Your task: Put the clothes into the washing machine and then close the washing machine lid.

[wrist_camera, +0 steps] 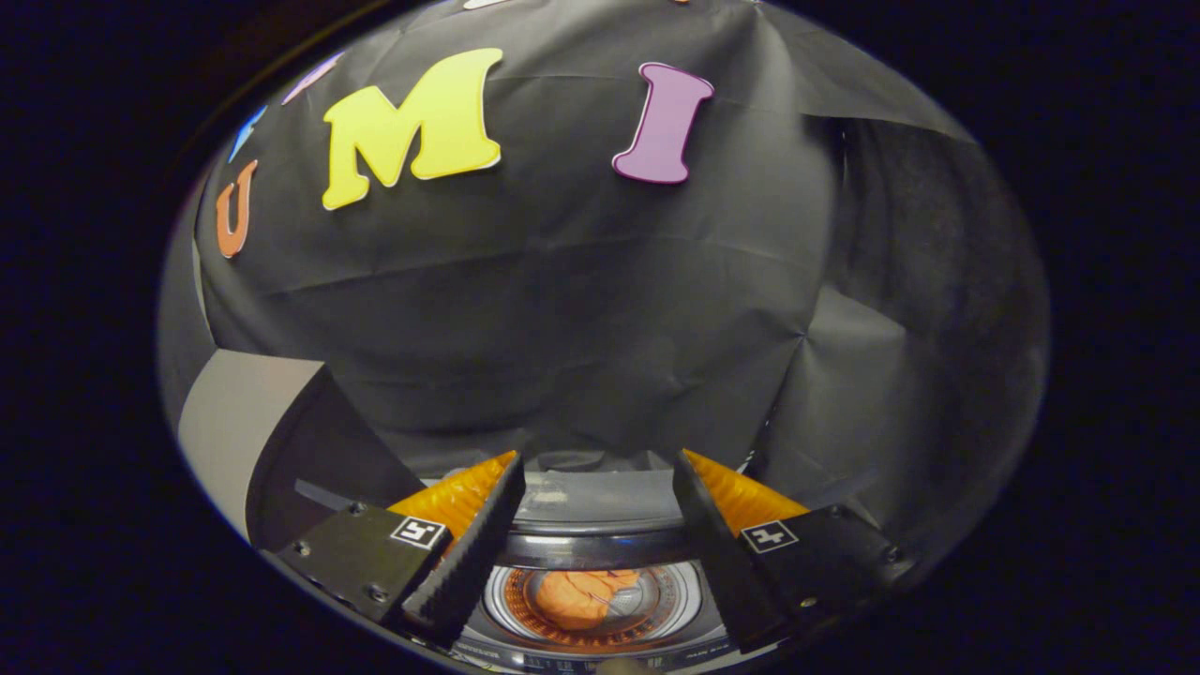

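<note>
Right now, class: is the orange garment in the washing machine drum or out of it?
In. The orange garment lies bunched inside the drum of the washing machine, seen between the open gripper fingers.

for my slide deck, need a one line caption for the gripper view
Open tongs hover empty above the washing machine, whose drum holds an orange garment.

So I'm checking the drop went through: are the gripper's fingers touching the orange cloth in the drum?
Apart. In the gripper view the gripper is open and empty, and the orange cloth lies down in the washing machine drum between and below them.
</note>
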The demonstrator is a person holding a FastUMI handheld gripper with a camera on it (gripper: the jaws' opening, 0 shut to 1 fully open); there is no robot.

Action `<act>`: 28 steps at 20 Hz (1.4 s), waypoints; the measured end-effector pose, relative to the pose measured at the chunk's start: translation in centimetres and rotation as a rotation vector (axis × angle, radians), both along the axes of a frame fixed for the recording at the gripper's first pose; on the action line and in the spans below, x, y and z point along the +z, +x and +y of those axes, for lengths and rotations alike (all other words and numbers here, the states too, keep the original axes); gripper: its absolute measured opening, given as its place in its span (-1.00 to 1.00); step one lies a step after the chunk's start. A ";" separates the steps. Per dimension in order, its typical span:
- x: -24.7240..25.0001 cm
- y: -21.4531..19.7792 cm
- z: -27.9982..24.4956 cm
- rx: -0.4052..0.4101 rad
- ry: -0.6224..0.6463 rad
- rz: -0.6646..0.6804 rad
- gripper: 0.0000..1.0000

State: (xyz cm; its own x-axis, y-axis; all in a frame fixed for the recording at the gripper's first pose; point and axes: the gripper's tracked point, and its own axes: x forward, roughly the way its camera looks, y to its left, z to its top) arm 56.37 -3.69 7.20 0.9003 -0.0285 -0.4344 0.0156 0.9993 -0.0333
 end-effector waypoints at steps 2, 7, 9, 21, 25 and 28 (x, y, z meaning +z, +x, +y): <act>-0.6 -1.3 -0.1 -0.007 0.001 -0.002 0.99; -3.2 -4.4 -0.6 -0.020 0.004 0.025 0.98; -4.9 -5.9 -0.5 -0.022 0.007 0.050 0.98; -8.6 -11.3 -1.1 -0.030 -0.002 0.092 0.98; -6.2 -14.8 -0.9 -0.048 -0.012 0.023 0.98; -4.2 -19.6 -0.3 -0.057 -0.023 -0.057 0.98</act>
